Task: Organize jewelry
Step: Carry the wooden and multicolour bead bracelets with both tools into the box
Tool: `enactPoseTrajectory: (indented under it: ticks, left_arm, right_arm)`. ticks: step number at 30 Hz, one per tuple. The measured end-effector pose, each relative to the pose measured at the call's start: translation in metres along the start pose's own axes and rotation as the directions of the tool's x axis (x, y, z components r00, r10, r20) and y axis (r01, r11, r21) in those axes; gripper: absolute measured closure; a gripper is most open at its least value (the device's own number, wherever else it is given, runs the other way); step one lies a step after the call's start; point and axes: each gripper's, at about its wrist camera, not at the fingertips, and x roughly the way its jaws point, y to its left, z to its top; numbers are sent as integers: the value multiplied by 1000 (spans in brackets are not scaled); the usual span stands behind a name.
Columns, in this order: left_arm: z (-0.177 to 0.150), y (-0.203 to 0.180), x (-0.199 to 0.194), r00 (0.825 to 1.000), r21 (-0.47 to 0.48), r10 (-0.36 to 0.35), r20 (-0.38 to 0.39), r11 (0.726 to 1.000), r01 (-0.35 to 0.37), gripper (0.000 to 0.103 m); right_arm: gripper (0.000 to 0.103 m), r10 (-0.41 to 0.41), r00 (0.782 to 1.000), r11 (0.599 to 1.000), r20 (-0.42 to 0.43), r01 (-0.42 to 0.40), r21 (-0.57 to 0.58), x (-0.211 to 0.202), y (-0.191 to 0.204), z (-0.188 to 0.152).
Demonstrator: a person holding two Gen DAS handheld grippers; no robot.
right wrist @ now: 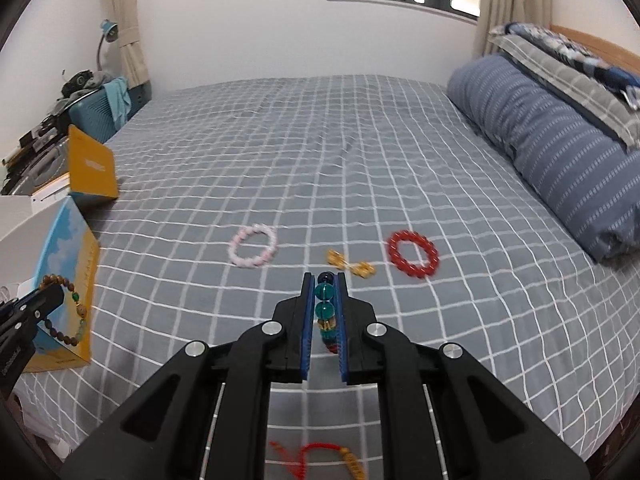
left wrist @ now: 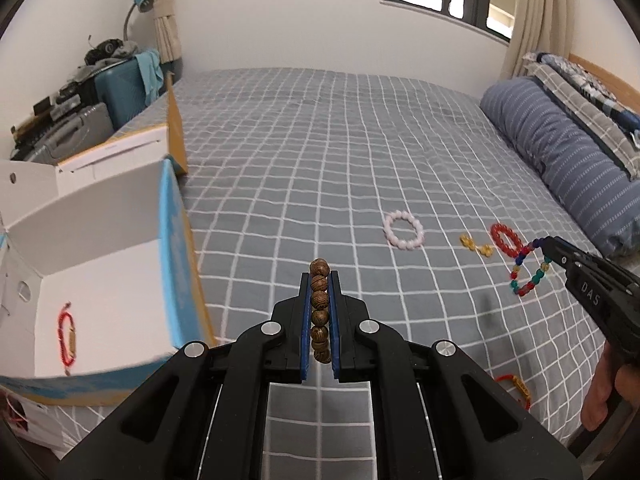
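My left gripper (left wrist: 320, 276) is shut on a brown wooden bead bracelet (left wrist: 320, 312), held above the checked bed beside the open white box (left wrist: 172, 240). A red cord bracelet (left wrist: 66, 338) lies inside that box. My right gripper (right wrist: 325, 278) is shut on a multicoloured glass bead bracelet (right wrist: 324, 300), which hangs in a loop (left wrist: 528, 276) in the left wrist view. On the bed lie a pink bead bracelet (right wrist: 254, 251), small gold pieces (right wrist: 352, 266), a red bead bracelet (right wrist: 414, 254) and a second red cord bracelet (right wrist: 316, 454).
A rolled blue striped quilt (right wrist: 552, 152) and pillows line the bed's right side. A yellow box flap (right wrist: 90, 168) stands up at the left edge. Suitcases and clutter (left wrist: 100, 92) sit beyond the bed at the left. A hand (left wrist: 608, 392) holds the right gripper.
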Motion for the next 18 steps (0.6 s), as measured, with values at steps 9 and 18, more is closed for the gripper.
enactPoseTrajectory:
  ticks: [9,18]
  left_arm:
    - [25,46,-28,996,-37,70,49,997,-68,96]
    - [32,113,-56,985,-106,157,71,983,-149,96]
  right_arm:
    - [94,63,998,996,12,-62,-59,-9,64,25]
    - [94,147,989,981,29,-142,-129,-27,143,41]
